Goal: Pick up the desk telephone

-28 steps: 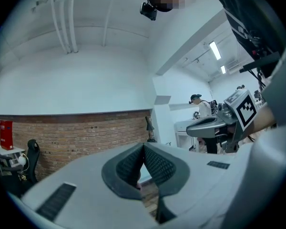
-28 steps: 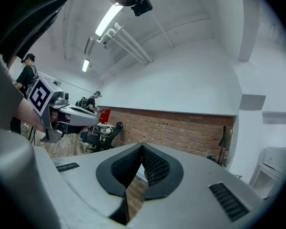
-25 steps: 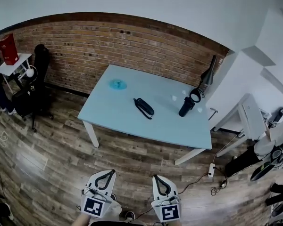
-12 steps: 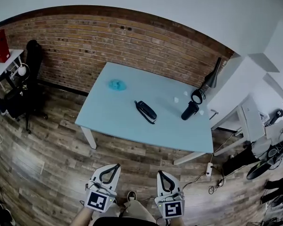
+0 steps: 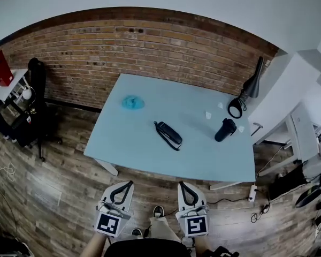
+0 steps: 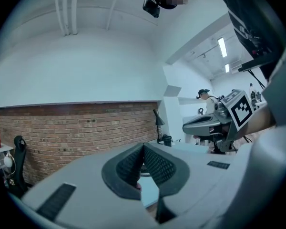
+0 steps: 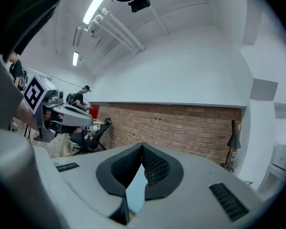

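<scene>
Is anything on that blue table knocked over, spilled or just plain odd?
Nothing looks spilled or broken. The phone lies at a slant to the table edges, a crumpled blue lump sits toward the far left, and small white scraps lie scattered near the black cup; they are too small to identify.

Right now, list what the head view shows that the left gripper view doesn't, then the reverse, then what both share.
Head view only: the blue thing on the table and the floor's power strip. Left gripper view only: ceiling lights and a person in a cap. Both: the brick wall, the lamp, the right hand-held gripper, shut.
</scene>
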